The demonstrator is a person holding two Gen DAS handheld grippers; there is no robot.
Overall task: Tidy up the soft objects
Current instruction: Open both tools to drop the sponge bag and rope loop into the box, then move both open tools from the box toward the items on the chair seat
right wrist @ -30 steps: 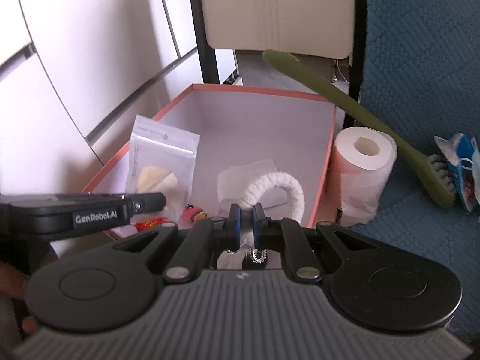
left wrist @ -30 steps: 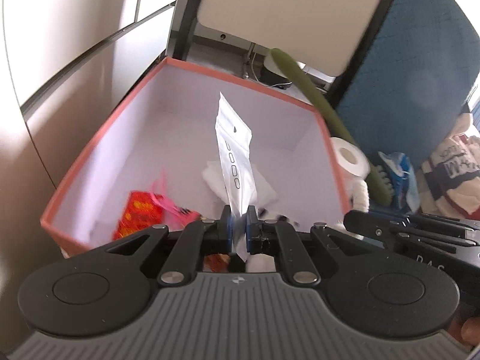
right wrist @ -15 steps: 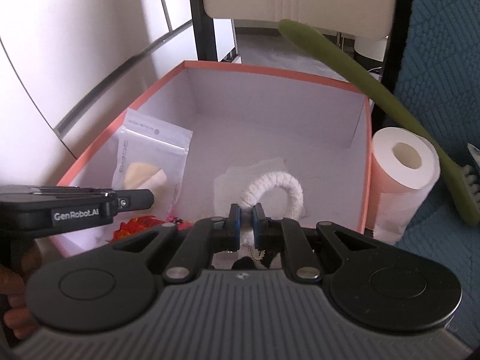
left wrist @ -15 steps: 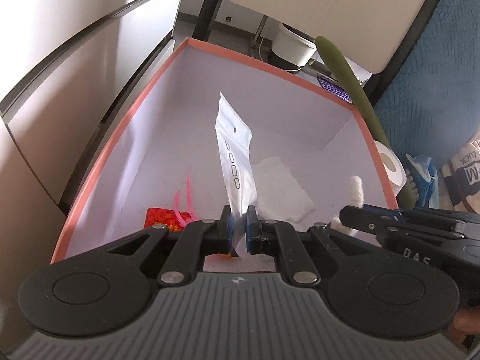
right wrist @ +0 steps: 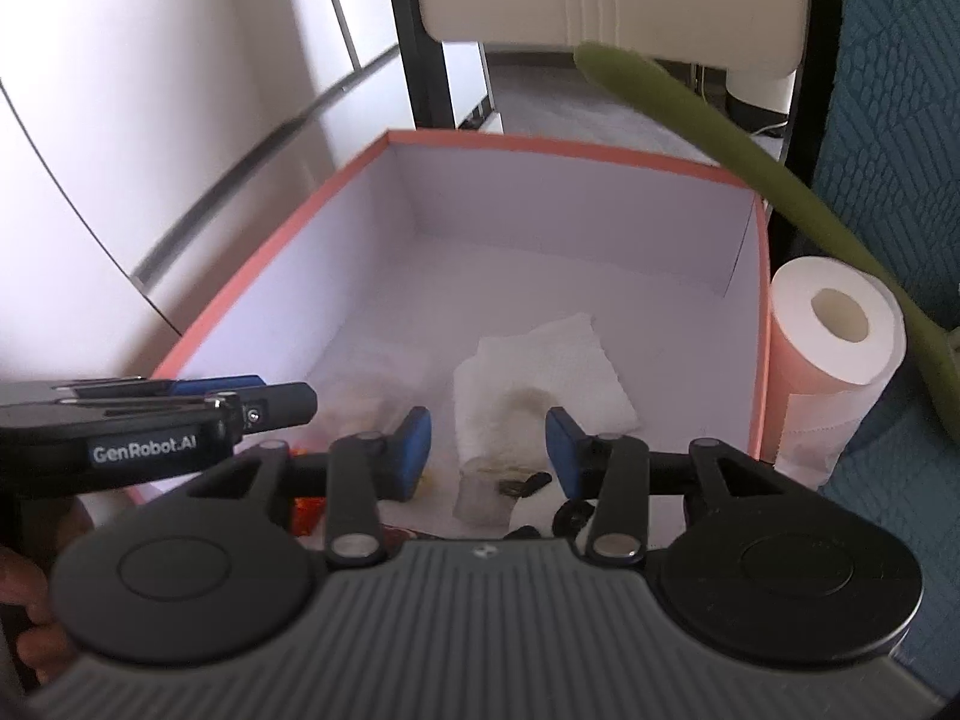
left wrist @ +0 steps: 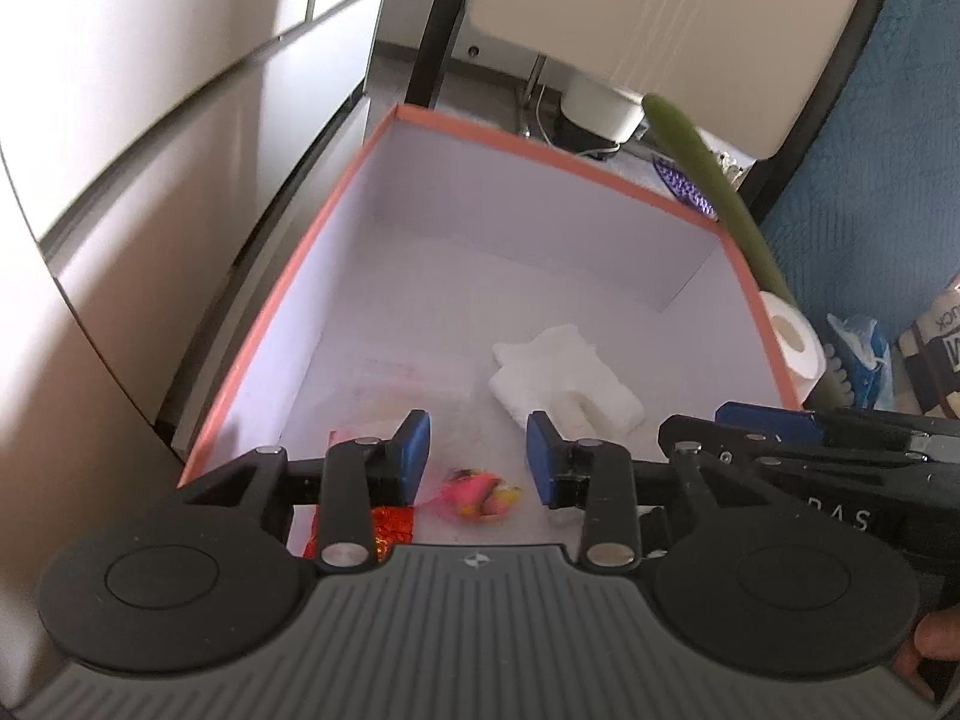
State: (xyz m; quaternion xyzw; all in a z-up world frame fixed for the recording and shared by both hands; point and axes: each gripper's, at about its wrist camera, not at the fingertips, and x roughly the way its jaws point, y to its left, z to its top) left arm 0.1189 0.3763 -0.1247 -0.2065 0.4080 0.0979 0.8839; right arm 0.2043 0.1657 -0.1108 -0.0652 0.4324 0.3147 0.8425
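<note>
Orange-rimmed and white inside, the box [left wrist: 606,171] sits open below both grippers, which point down into it side by side. The left gripper [left wrist: 478,461] has its blue pads apart and opening, with nothing pressed between them; a pink toy [left wrist: 477,492] lies on the box floor in the gap, beside a red packet [left wrist: 393,531] partly hidden under the left finger. Beyond those pads a clear bag [left wrist: 396,387] lies flat and blurred on the floor. To its right a white cloth [left wrist: 561,384] rests near the middle of the box.

The right gripper [right wrist: 488,450] is also spread and opening, gripping nothing. Between its pads, lower down on the box floor, is a blurred whitish ring-like thing [right wrist: 510,420] lying on the cloth [right wrist: 540,360], with a small pale piece [right wrist: 480,495] and dark bits just in front of it; what these are cannot be told. The left gripper's body enters the right wrist view from the left edge, and part of a hand [right wrist: 30,606] shows under it.

Outside the box, touching its right wall, stands a paper roll [right wrist: 840,330]. A long green handle [right wrist: 750,156] slants over the box's far right corner and the roll. Blue quilted fabric [right wrist: 900,120] fills the right side, and a pale panel [left wrist: 660,12] in a black frame rises behind the box.
</note>
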